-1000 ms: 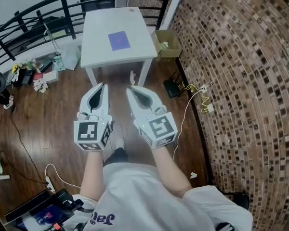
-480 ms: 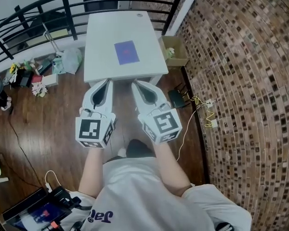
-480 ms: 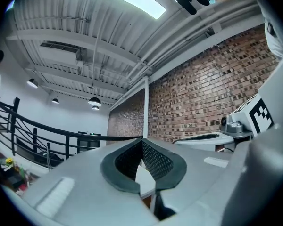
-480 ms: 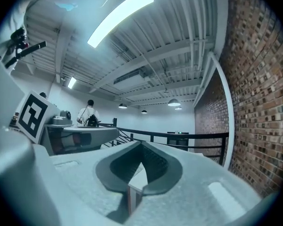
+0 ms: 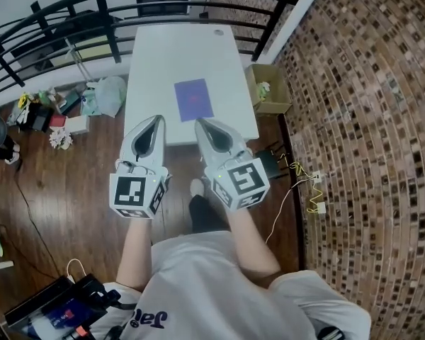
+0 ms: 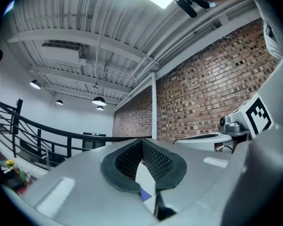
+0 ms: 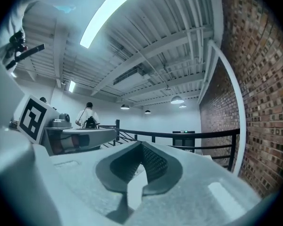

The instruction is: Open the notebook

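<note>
We find the head view bright and even: the white table (image 5: pixel 152 69) is nearly washed out, the wooden floor (image 5: pixel 64 190) is darker, and shadows are soft. The wide lens bows the brick wall (image 5: pixel 368 119) and railing (image 5: pixel 115 40) towards the edges. Both gripper views have black corners (heavy vignetting). A ceiling strip light (image 7: pixel 108 15) glares, and the right gripper (image 7: pixel 142 149) looks soft close up.

Notebook (image 5: pixel 194 99): cover print too small for us to read;
Table (image 5: pixel 163 62): near edge hidden behind left gripper (image 5: pixel 156 121), right gripper (image 5: pixel 200 125)
</note>
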`<state>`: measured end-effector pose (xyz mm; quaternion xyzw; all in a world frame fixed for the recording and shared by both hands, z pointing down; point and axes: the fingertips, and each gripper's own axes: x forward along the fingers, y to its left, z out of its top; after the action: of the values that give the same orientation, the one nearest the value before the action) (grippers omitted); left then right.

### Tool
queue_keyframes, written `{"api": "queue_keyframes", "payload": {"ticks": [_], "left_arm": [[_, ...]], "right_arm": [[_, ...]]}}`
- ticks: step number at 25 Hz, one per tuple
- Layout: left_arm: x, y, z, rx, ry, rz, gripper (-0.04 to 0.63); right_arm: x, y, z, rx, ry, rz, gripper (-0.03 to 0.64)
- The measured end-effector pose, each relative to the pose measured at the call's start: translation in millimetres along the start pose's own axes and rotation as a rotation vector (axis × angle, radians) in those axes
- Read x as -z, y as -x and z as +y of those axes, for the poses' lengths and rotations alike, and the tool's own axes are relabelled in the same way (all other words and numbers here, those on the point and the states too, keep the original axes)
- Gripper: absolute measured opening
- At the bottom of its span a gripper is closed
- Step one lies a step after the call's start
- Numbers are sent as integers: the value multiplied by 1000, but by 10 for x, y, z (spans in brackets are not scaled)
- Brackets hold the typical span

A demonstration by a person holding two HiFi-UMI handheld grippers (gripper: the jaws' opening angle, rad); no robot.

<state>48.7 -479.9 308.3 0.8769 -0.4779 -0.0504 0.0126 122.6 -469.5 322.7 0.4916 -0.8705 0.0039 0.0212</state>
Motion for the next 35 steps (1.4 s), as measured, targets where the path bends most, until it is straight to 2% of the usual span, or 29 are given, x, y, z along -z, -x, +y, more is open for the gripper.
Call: {"api": "queue_keyframes", "payload": {"ticks": [11,19,29,35], "left_arm": [[95,-1580,308,-45,-30,5,15],[370,-2106,431,-69,-29,74,15],[918,-2522,505,4,2,198,15],[1326,-2642,555,49,-1,281,15]], "right_arm": [[5,-973,-1448,-11,-24,20,-8],[212,-1342,-1920,-37,-78,66,-8],[973,-1386,-2450,-22,-94,252,-5],[1602,-1244,-2879,-76,76,463,25]]}}
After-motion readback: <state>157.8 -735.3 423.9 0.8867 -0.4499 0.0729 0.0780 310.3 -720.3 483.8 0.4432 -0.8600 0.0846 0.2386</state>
